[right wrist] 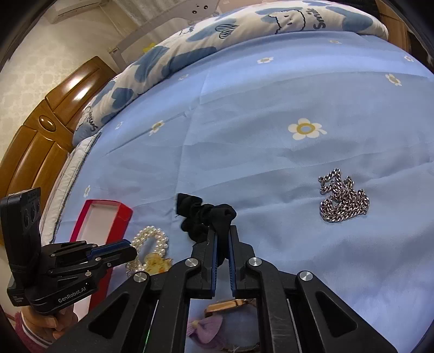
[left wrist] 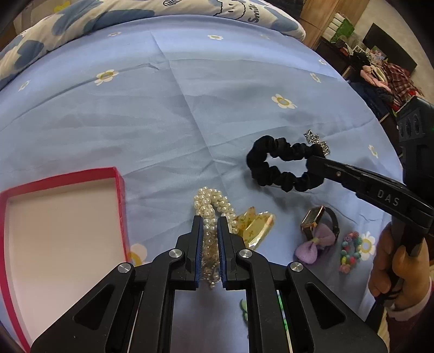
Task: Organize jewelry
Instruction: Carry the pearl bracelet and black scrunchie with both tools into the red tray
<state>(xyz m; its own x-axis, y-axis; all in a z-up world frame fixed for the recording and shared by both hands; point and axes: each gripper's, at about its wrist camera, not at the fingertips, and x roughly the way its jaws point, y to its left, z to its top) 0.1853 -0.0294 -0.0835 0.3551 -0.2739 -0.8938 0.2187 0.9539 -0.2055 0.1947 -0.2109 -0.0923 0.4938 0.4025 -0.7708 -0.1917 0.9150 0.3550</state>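
The pearl band [left wrist: 210,206] lies on the blue sheet [left wrist: 190,108], just right of the red box [left wrist: 119,190]; the left gripper [left wrist: 210,225] has its jaws drawn narrow on the band's near loop, pearls pressed between the blue pads [left wrist: 221,244]; in the right wrist view the same gripper [right wrist: 130,251] reaches in from the left over the pearls [right wrist: 152,239]. The black scrunchie [left wrist: 279,165] lies further right on the sheet; the right gripper [right wrist: 222,236] is pinched tight on one edge of it, black cloth [right wrist: 206,214] bunched between its pads; from the left wrist its fingers come in from the right to the scrunchie's right end [left wrist: 317,160]. A yellow clip [left wrist: 257,225] touches the pearls on the right; beyond it a watch [left wrist: 314,220], a lilac bow [left wrist: 317,243] and a bead bracelet [left wrist: 351,251] lie close together. A silver chain [right wrist: 343,201] sits heaped, well apart to the scrunchie's right. The box stands open and white inside. A patterned quilt [right wrist: 244,21] lies at the far edge of the bed; a hand [left wrist: 398,268] holds the right gripper's handle.
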